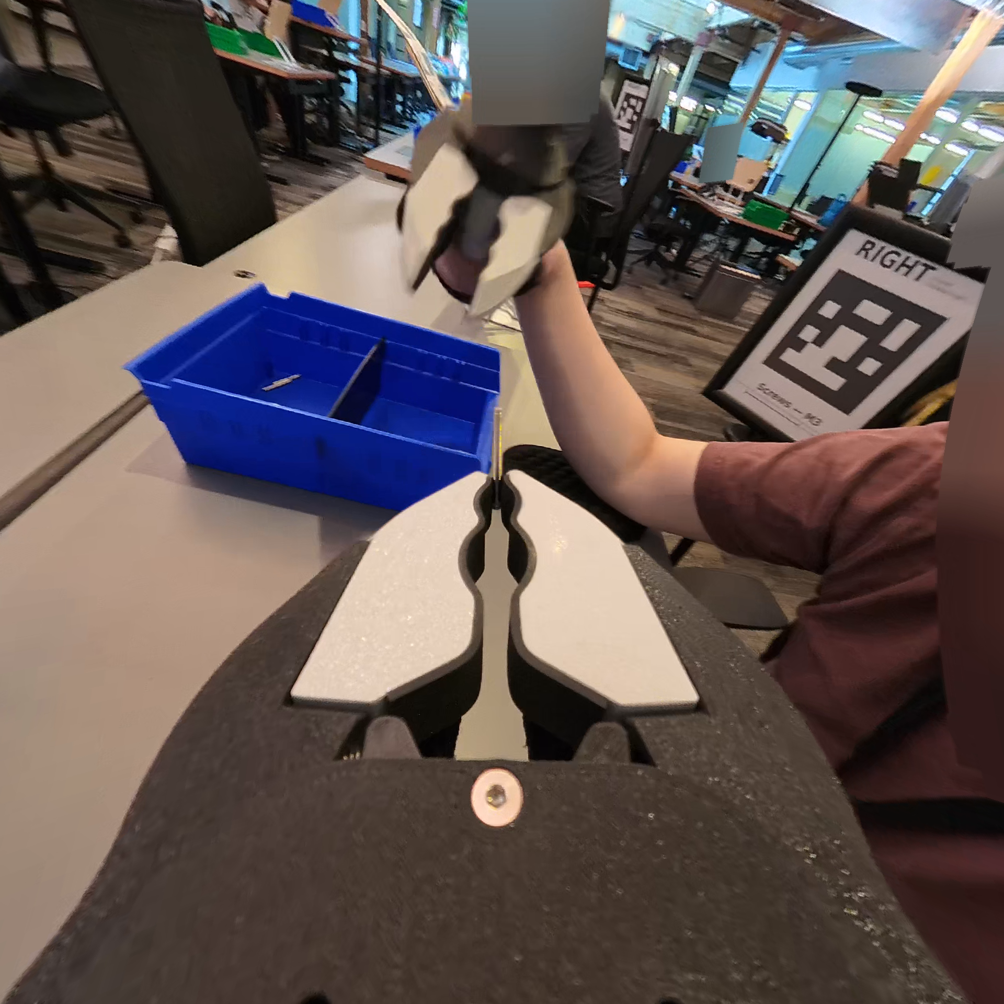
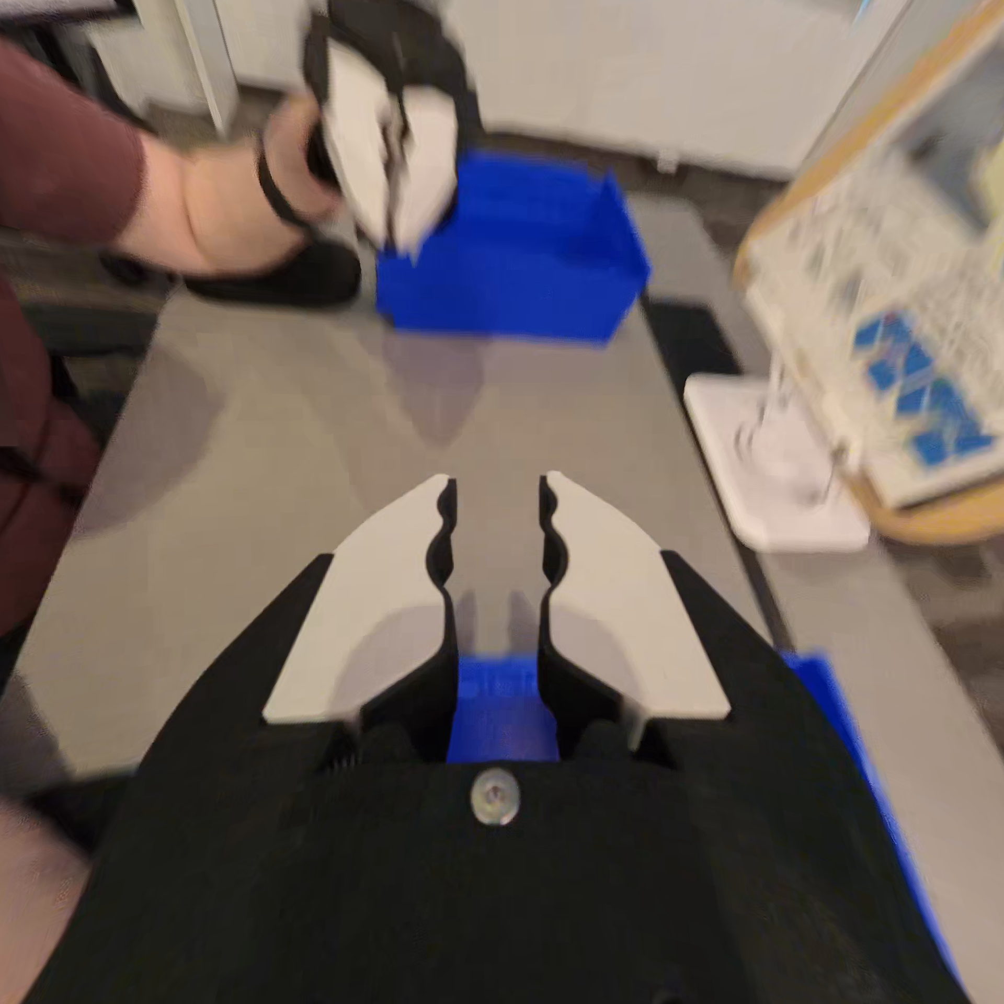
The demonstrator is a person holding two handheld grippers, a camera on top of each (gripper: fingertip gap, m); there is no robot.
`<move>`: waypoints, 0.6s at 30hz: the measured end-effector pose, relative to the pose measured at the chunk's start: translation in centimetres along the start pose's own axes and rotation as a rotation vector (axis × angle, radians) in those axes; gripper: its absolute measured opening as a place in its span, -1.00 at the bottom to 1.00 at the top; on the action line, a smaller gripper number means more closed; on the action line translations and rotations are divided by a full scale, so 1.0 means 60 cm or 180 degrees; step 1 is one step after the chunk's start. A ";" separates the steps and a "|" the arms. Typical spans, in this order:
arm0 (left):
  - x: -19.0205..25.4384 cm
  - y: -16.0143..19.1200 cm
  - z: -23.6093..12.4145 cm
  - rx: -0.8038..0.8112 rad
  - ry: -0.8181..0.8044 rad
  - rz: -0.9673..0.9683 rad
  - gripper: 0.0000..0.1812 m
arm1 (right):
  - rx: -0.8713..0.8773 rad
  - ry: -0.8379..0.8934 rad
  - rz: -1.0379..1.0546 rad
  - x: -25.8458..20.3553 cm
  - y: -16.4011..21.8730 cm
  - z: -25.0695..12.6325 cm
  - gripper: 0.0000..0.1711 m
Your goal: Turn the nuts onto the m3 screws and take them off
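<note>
The wide grey desk (image 1: 163,570) carries everything here. On it stands a blue plastic bin (image 1: 320,402) with a dark divider in the middle, which makes two compartments. A second blue bin (image 2: 500,701) shows just under the right tongs in the right wrist view, but this picture is much blurred, so I cannot say what is inside.

The left tongs (image 1: 495,491) are narrow, and they grip a thin metal m3 screw (image 1: 497,443) by its lower end. The screw stands upright out of the tips, just in front of the near right corner of the divided bin. I see no nut on its shaft, though a nut would be very small at this size.

The right tongs (image 2: 497,489) are wide and hold nothing between the tips. In the left wrist view they hang high above the desk, well apart from the screw.

One more small metal piece (image 1: 280,382), probably a screw, lies in the left compartment of the divided bin. The right compartment looks bare, as far as I can see.

I judge that the task is at an early or middle point: the screw is held ready, but the nut is not yet in the right tongs. To pick a nut, turn it on and take it off all seems to remain for this screw.
</note>
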State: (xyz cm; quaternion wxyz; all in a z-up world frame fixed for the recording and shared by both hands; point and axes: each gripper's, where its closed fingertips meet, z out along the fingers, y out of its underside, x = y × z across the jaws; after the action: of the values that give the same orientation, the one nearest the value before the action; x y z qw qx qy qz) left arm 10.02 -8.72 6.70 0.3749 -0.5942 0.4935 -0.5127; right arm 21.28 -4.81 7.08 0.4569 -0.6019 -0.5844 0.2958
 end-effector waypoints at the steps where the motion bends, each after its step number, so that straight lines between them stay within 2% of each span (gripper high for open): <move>1: -0.002 -0.002 -0.001 0.0026 -0.0020 0.0003 -0.98 | 0.0248 -0.0036 0.0000 -0.007 -0.039 0.016 -0.66; 3: -0.005 -0.004 -0.003 0.0055 -0.0061 0.0014 -0.97 | 0.0657 -0.0305 0.0171 -0.031 -0.098 0.053 -0.66; 6: -0.006 -0.007 -0.006 0.0099 -0.0061 0.0008 -0.98 | 0.0911 -0.0582 0.0510 -0.051 -0.134 0.112 -0.66; 12: -0.002 -0.011 -0.009 0.0107 -0.0061 0.0039 -0.98 | 0.1282 -0.1063 0.1096 -0.062 -0.146 0.171 -0.75; 16: 0.002 -0.009 -0.007 0.0062 -0.0026 0.0047 -0.98 | 0.1215 -0.1137 0.1043 -0.070 -0.137 0.188 -0.80; 18: 0.005 -0.007 -0.006 0.0039 0.0005 0.0060 -0.97 | 0.1225 -0.1198 0.0966 -0.077 -0.138 0.187 -0.91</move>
State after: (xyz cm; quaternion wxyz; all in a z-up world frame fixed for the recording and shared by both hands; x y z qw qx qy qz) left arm 9.75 -8.90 7.26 0.3830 -0.5868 0.4962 -0.5126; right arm 7.03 -7.86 9.08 0.3967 -0.5194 -0.4954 0.5722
